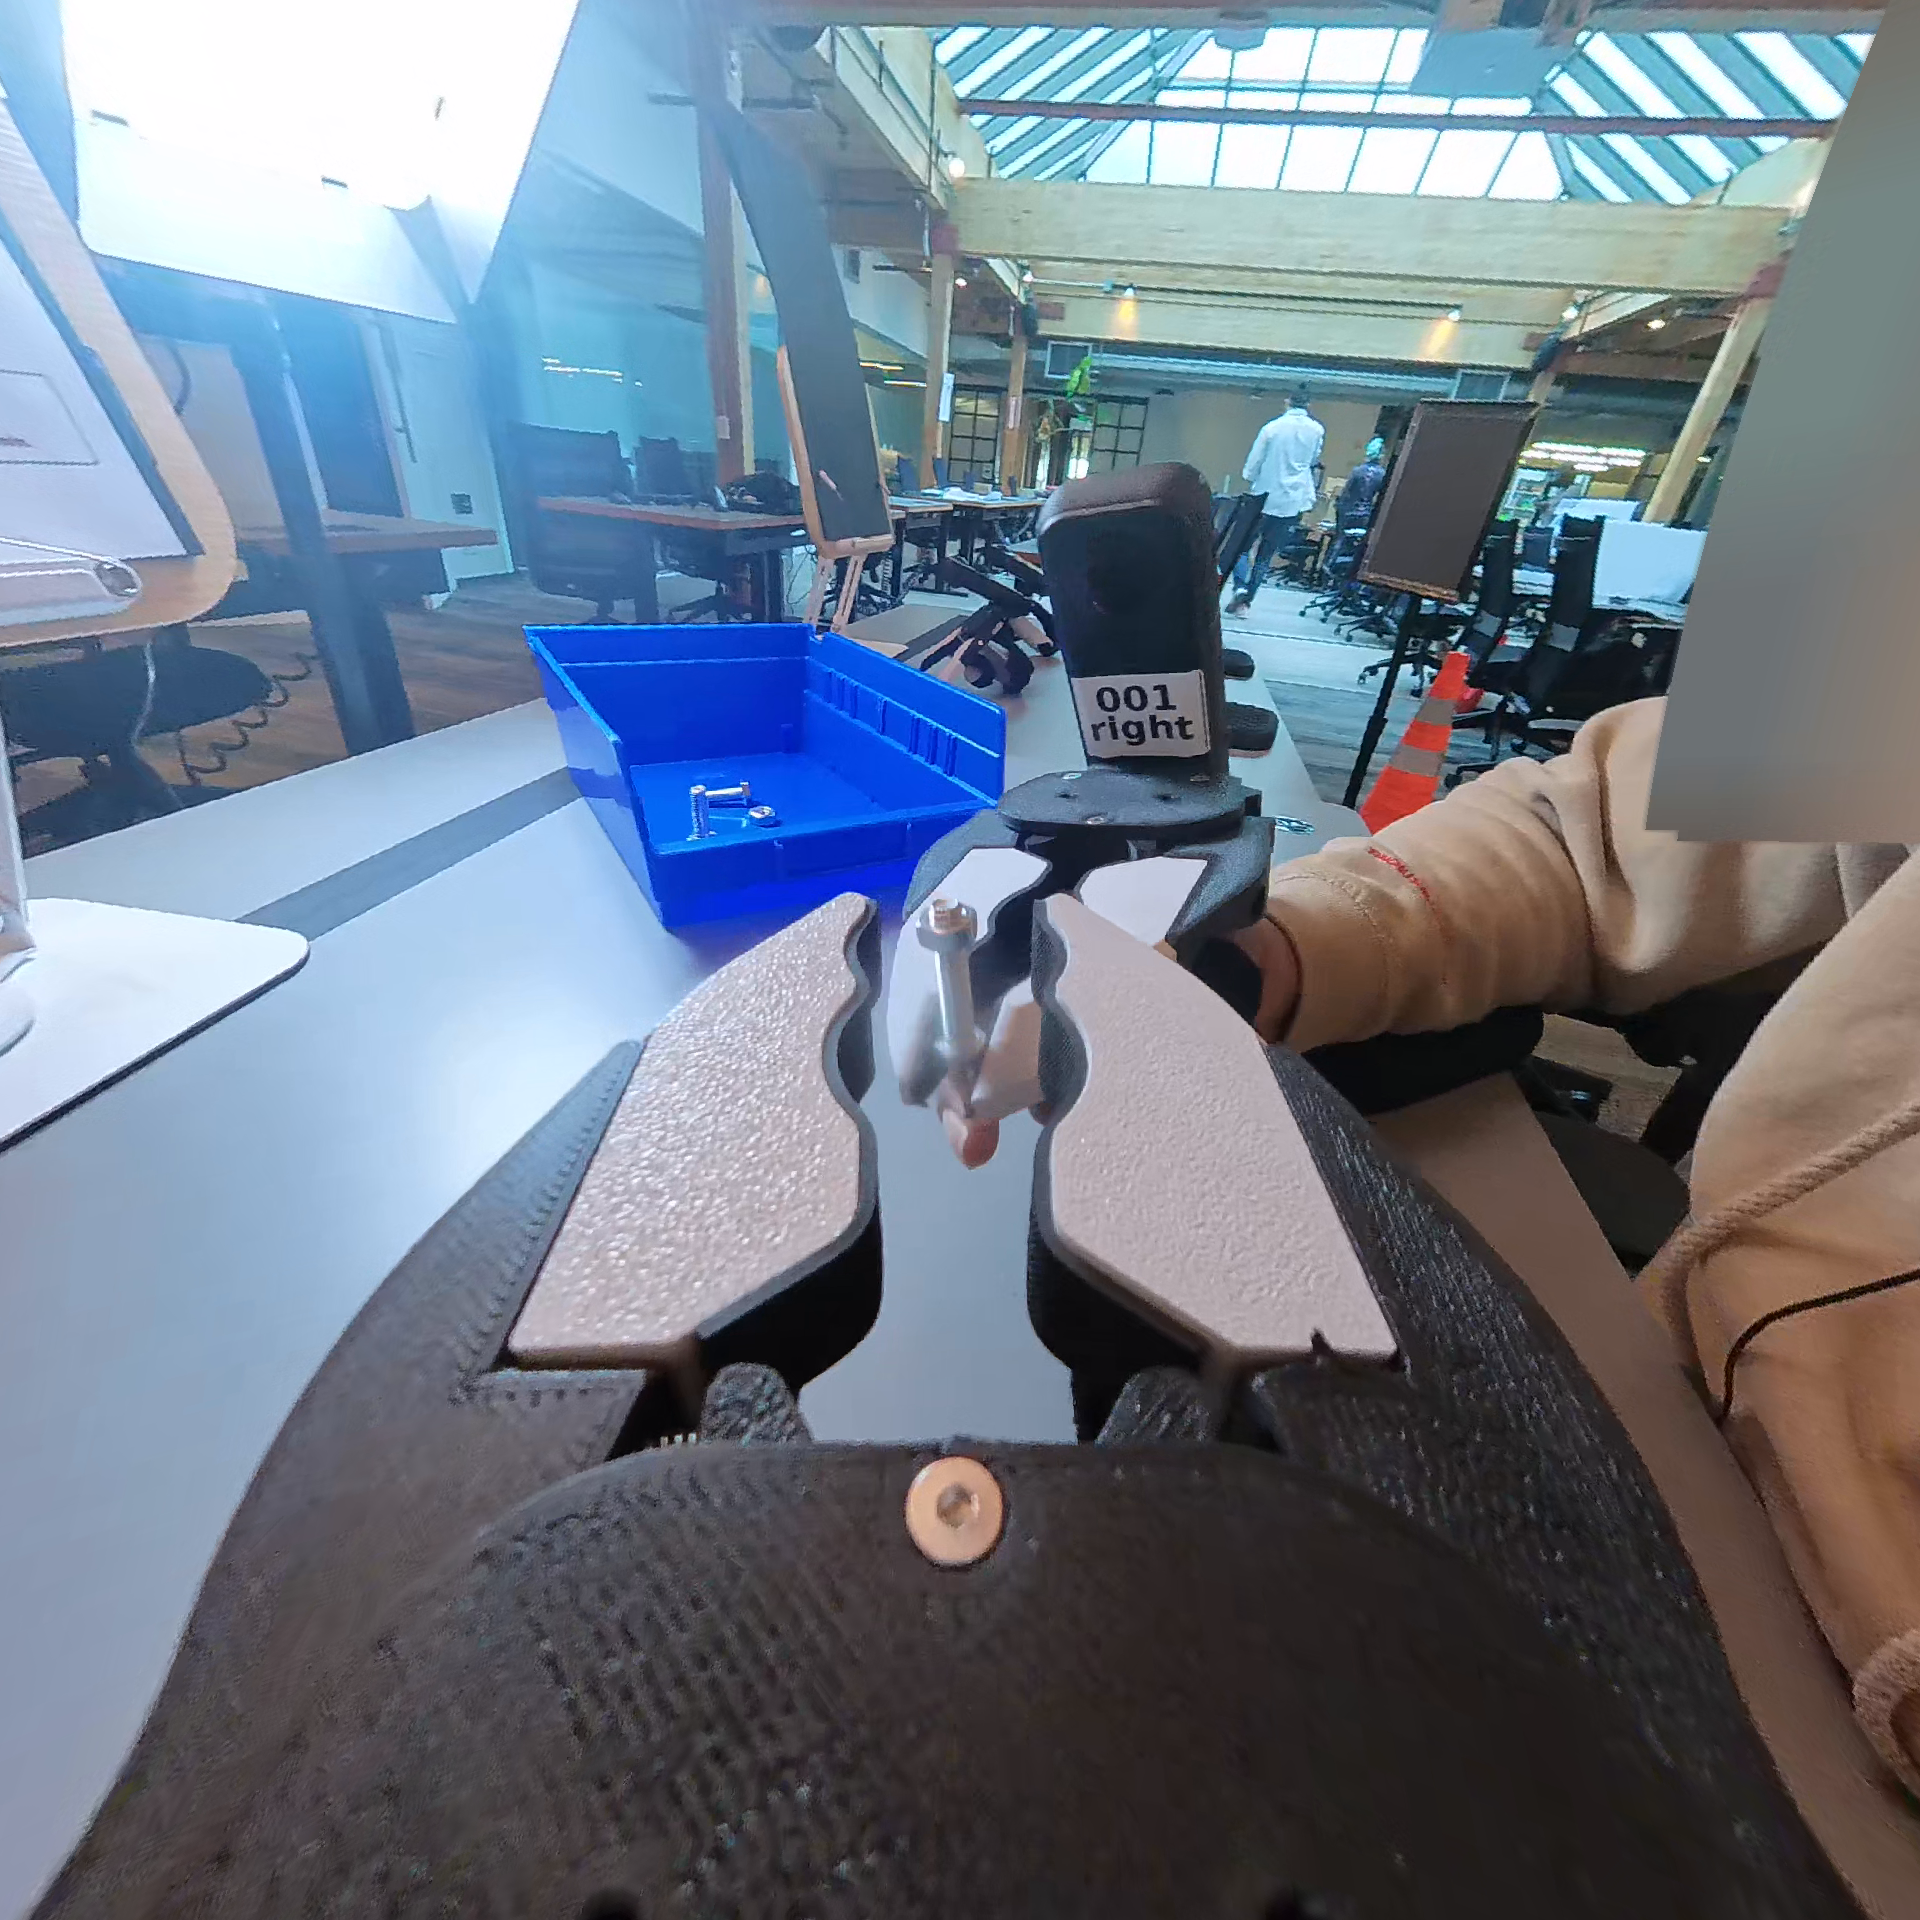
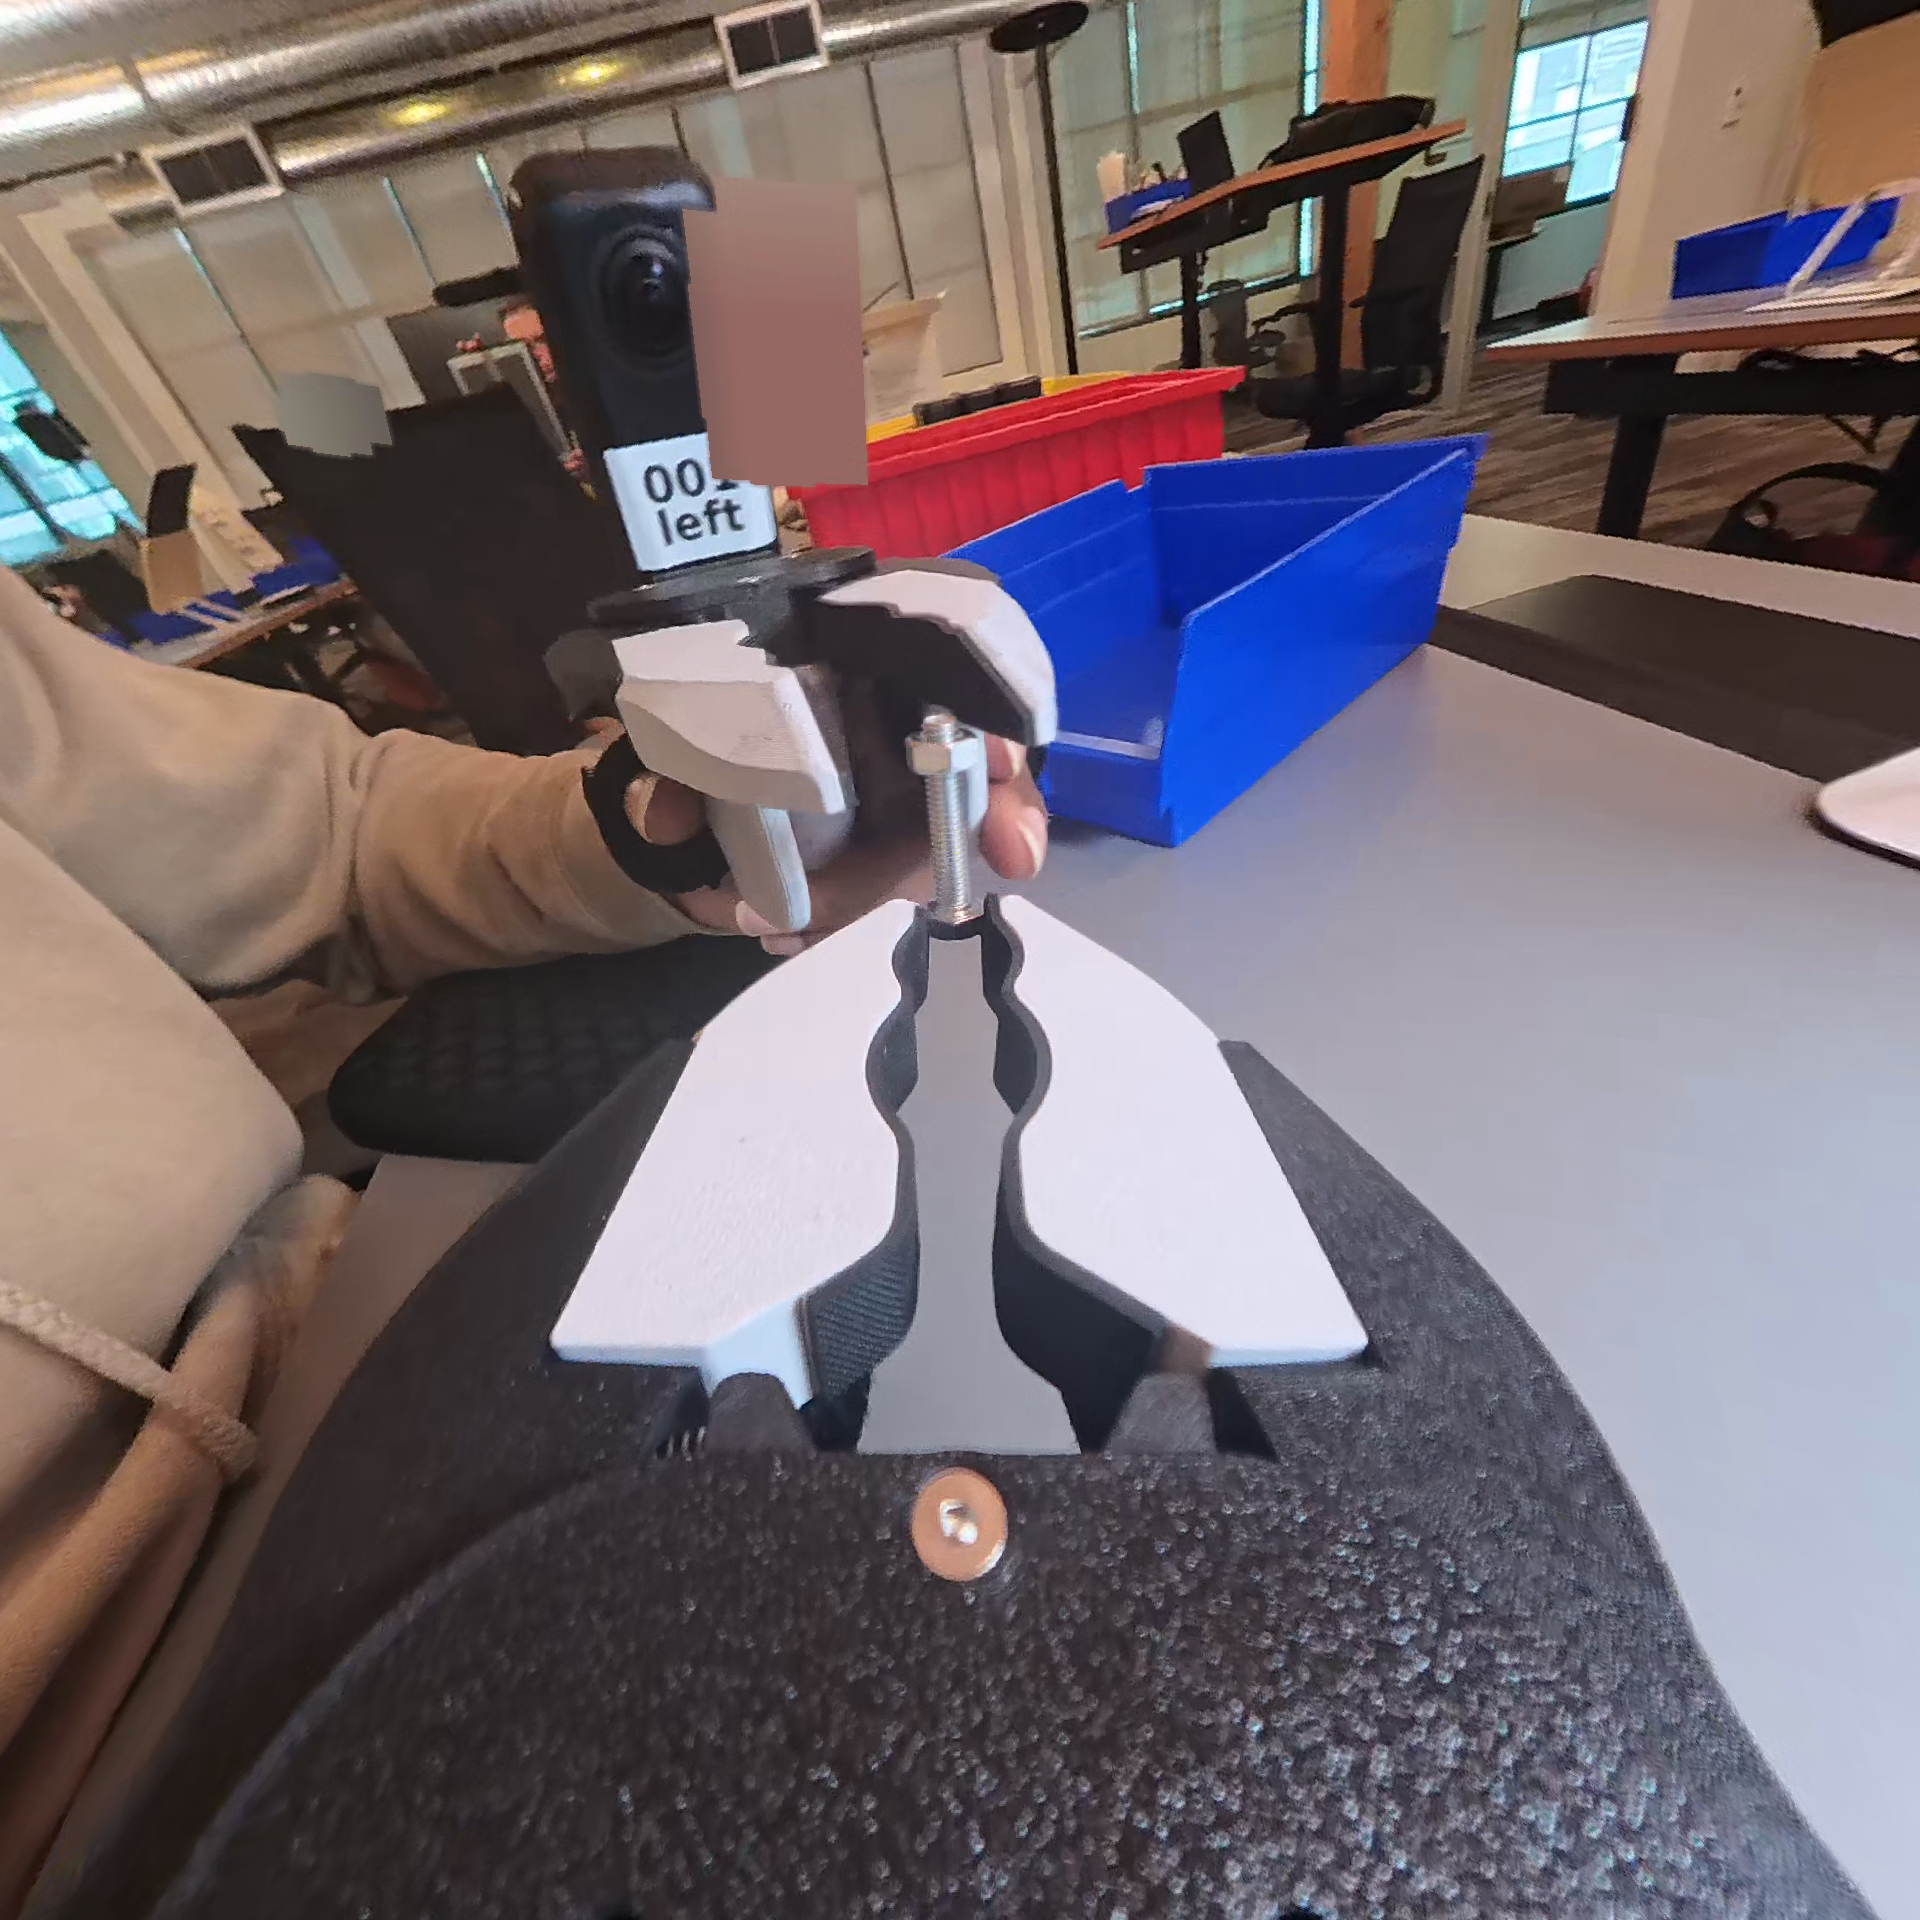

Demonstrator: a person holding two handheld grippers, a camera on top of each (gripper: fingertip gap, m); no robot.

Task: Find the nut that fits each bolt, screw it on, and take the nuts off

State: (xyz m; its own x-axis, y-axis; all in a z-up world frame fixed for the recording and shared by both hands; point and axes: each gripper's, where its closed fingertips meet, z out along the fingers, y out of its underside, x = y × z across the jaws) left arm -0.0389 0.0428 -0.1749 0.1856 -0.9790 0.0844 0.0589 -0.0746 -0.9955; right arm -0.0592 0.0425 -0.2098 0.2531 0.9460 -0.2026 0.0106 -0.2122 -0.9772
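Two wrist cams, each looking fwd along its own fingers, close above the grey table [image 1: 312,1091]; the two face each other; left view looks toward the right gripper [image 1: 961,1117]; right view looks toward the left gripper [image 2: 914,769]; both share the bolt [image 2: 951,831] betw. them and the blue bin [image 1: 769,758].

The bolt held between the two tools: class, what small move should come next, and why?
Probably close the left tool on the nut and turn it. The right tool pinches the bolt by its head, upright, and the nut sits near the bolt's top end. The left tool's fingers flank the nut but look apart, so nothing grips it.
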